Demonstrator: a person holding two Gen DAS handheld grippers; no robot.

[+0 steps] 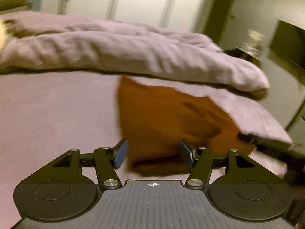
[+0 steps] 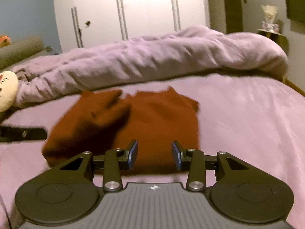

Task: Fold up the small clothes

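A small rust-brown garment (image 1: pixel 171 118) lies on the pink bed sheet (image 1: pixel 47 114), partly folded, with one side laid over the middle. My left gripper (image 1: pixel 153 152) is open and empty, its blue pads either side of the garment's near left edge. In the right wrist view the same garment (image 2: pixel 152 118) lies flat ahead. My right gripper (image 2: pixel 154 154) is open and empty just above its near hem. The other gripper's black finger (image 2: pixel 22 132) shows at the garment's left side.
A rumpled pink duvet (image 2: pixel 152 57) lies bunched across the far side of the bed. A cream plush toy (image 2: pixel 6 89) sits at the left. White wardrobe doors (image 2: pixel 133 9) stand behind. The bed's right edge (image 1: pixel 270 143) drops off to a dark floor.
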